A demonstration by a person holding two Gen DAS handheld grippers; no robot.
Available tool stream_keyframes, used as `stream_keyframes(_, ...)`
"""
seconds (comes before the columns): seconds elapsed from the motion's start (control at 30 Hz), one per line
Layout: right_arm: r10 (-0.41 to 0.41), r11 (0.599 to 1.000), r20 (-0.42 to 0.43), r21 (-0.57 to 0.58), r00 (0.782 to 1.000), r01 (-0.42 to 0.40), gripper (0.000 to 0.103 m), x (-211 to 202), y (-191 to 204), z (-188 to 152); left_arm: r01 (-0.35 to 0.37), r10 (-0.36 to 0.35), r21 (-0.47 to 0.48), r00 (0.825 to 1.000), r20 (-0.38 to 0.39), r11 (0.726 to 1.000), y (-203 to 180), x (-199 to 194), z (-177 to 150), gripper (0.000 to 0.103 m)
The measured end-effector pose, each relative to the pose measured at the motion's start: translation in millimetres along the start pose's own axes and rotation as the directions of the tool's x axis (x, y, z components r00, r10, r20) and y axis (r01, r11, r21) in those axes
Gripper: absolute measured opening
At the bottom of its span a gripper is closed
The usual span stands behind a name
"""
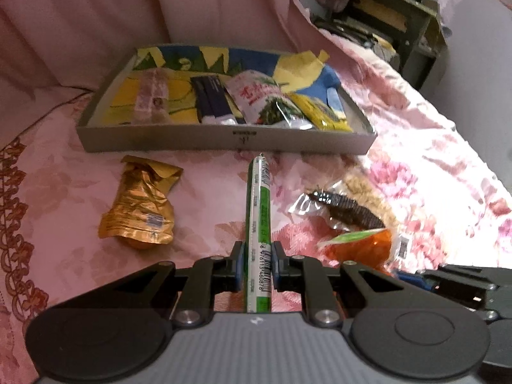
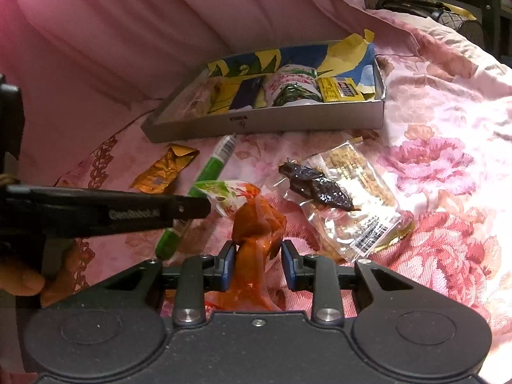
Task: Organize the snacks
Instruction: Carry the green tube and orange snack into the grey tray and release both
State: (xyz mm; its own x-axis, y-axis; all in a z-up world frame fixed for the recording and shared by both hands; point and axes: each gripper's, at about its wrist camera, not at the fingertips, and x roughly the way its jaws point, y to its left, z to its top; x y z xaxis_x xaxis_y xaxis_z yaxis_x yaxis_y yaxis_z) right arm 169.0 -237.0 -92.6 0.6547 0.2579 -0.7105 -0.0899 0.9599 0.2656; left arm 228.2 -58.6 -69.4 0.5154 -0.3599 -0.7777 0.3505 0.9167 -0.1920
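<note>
We see a bed [image 1: 416, 147] under a pink flowered spread, with a pink curtain [image 1: 96, 25] hanging behind it. On the spread sits a shallow grey box [image 1: 224, 139], lined with blue and yellow paper, and in it several snack packets lie side by side: a pale pink one at its left, a dark one beside it, a white and green pouch [image 1: 259, 96] in the middle and a yellow packet [image 2: 339, 89] at its right.

Just before the box lie the loose snacks. A crumpled gold pouch [image 1: 140, 204] rests to the left, and a clear packet with a dark dried piece [image 2: 316, 185] lies on top of a clear bag of pale grains [image 2: 361, 198] to the right.

Our left tool [image 1: 256, 256] is clenched on a green and white stick snack [image 1: 257, 198], whose far tip points at the box's front wall. Our right tool [image 2: 259, 256] grips an orange-red snack pouch [image 2: 256, 220] by its lower end. The left one's arm crosses the right wrist view, with the fingers [image 2: 22, 283] of a hand at the picture's left edge.
</note>
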Motion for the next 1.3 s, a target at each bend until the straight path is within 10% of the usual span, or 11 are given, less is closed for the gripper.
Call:
stream_keyframes(0.63,0.048,0.996,0.315,0.056,0.948,-0.069,0.033,-20.8,-12.9,62.1,0.03,0.027,-0.173,0.947,0.321,0.984,38.1,-20.6,54.4,0.018)
stream_keyframes(1.3,-0.085,0.988,0.431,0.151,0.898,0.021,0.032,71.2,-29.1,138.2,0.057,0.015,-0.168,0.918,0.397,0.984,71.3,56.8,110.0,0.018)
